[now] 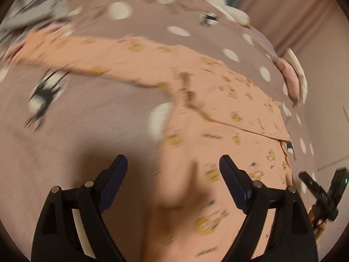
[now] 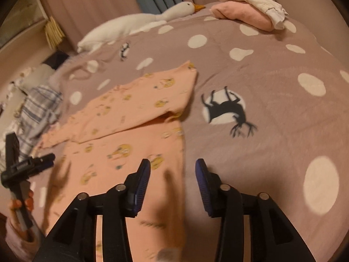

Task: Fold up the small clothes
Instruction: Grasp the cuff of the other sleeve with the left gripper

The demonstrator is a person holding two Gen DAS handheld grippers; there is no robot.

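Note:
A peach long-sleeved top [image 1: 222, 100] with yellow cartoon prints lies flat on the mauve dotted bedspread [image 2: 272, 100]. In the left wrist view one sleeve [image 1: 91, 56] stretches out to the left. In the right wrist view the other sleeve [image 2: 141, 100] lies folded across the body of the top [image 2: 122, 152]. My left gripper [image 1: 173, 161] hangs open just above the top's body, nothing between its pads. My right gripper [image 2: 172, 163] is open above the top's right edge, also holding nothing. The left wrist view is blurred.
A white goose plush [image 2: 135, 26] lies along the far edge of the bed. Folded pink and white clothes [image 2: 246, 15] are stacked at the far right. A pile of grey striped clothes [image 2: 39, 107] sits at the left. A black deer print [image 2: 226, 109] marks the bedspread.

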